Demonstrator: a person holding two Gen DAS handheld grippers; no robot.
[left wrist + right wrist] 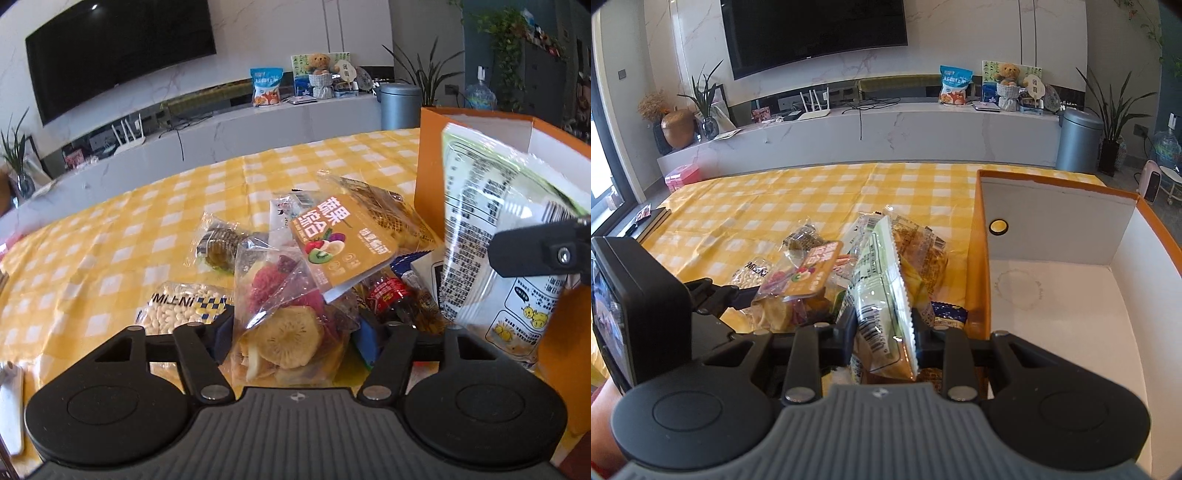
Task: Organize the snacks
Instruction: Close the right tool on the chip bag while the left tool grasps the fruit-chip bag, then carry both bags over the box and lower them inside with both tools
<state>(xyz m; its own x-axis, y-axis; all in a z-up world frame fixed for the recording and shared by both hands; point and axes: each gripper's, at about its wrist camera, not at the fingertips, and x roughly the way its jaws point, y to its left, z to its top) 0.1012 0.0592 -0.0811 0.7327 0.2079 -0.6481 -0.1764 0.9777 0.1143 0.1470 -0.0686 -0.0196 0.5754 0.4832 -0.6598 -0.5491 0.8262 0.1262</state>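
Snacks heaped on yellow checked worktop, orange box at three o'clock, right gripper fingers clenched on green-white packet, left gripper fingers released around dried-fruit bag.

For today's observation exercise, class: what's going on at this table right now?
A person with a gripper in each hand is sorting snacks on a yellow checked tablecloth. The right gripper is shut on a pale green and white printed snack packet, held up beside an open orange cardboard box with nothing visible inside. The left gripper brackets a clear bag of dried fruit slices in the snack pile; its pads don't clearly press it.
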